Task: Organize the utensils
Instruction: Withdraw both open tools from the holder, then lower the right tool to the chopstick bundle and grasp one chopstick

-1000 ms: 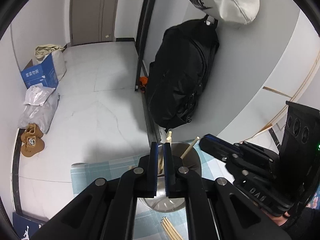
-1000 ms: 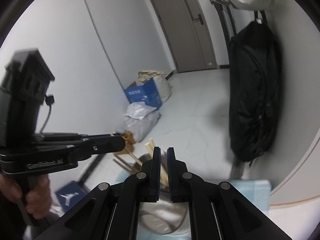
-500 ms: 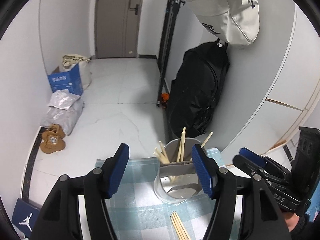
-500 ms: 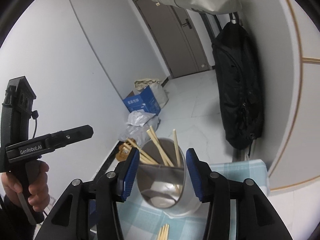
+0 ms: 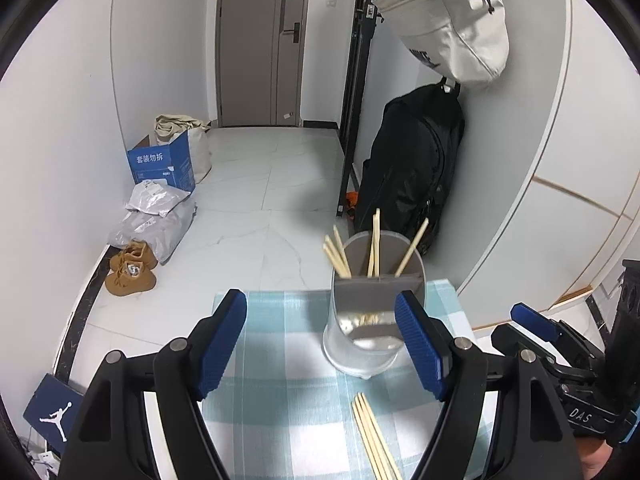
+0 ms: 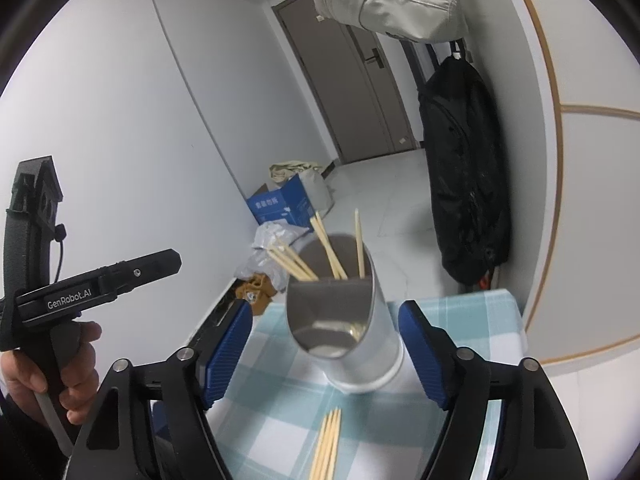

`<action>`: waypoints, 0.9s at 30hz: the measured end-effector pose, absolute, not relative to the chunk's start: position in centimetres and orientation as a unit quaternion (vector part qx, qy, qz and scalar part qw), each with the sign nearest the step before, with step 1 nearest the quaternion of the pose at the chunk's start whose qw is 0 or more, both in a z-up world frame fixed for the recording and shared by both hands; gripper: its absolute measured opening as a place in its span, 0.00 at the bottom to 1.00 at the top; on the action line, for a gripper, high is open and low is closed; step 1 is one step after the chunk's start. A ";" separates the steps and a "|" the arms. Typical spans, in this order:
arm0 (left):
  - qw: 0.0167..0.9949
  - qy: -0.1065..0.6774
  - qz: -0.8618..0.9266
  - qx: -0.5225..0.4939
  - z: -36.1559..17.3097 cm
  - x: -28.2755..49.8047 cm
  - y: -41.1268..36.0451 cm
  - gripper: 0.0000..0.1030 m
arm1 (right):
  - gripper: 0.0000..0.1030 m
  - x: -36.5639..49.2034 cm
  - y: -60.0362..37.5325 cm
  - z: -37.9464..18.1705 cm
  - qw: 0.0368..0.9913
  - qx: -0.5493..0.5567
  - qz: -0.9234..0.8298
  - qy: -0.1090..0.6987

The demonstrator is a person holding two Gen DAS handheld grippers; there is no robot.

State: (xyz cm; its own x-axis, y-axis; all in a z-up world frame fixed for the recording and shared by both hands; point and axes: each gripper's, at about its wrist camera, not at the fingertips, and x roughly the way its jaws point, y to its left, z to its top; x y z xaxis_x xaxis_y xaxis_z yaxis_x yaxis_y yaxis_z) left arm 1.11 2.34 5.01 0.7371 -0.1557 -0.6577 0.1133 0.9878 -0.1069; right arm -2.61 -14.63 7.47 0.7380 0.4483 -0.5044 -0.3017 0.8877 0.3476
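Note:
A metal utensil holder (image 5: 370, 320) (image 6: 344, 332) stands on a teal checked cloth (image 5: 280, 380) (image 6: 272, 392), with several wooden chopsticks (image 5: 374, 246) (image 6: 326, 248) leaning inside it. More loose chopsticks (image 5: 374, 438) (image 6: 328, 446) lie on the cloth in front of the holder. My left gripper (image 5: 328, 344) is back from the holder, its jaws opening and nothing between the blue pads. My right gripper (image 6: 326, 350) also has opening jaws; the holder shows between its pads, which stand apart from it. The right gripper (image 5: 560, 340) shows at the right edge of the left wrist view.
A black backpack (image 5: 412, 168) and a pale bag (image 5: 448, 20) hang on the wall behind the table. On the floor lie a blue box (image 5: 164, 164), grey parcels (image 5: 156, 216) and brown shoes (image 5: 130, 268). A person's hand (image 6: 52, 372) holds the left gripper's handle.
Both grippers went from shut to wide open and drew back from the holder, which now stands in full view with the chopsticks inside it.

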 end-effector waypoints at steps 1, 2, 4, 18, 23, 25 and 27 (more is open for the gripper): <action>0.931 0.357 -0.072 -0.030 4.7 0.8 2.3 0.71 | 0.77 -2.9 -14.5 7.0 0.923 0.121 0.203 0.303; 0.930 0.359 -0.070 -0.029 4.2 0.6 2.2 0.71 | 0.78 -3.2 -14.5 6.7 0.923 0.119 0.202 0.306; 0.929 0.361 -0.070 -0.028 3.6 0.3 2.2 0.71 | 0.79 -3.7 -14.3 5.9 0.922 0.114 0.199 0.312; 0.919 0.390 -0.053 -0.035 -2.9 -0.4 2.5 0.76 | 0.82 -4.3 -14.0 0.7 0.907 0.084 0.176 0.372; 0.909 0.412 -0.037 -0.053 -4.8 0.3 3.5 0.77 | 0.82 -3.5 -13.4 -1.3 0.895 0.065 0.171 0.408; 0.903 0.424 -0.033 -0.060 -5.5 0.5 3.9 0.77 | 0.81 -3.2 -13.1 -2.4 0.886 0.062 0.168 0.428; 0.899 0.433 -0.026 -0.061 -6.0 0.8 4.3 0.77 | 0.69 -2.7 -12.8 -3.6 0.875 0.064 0.169 0.450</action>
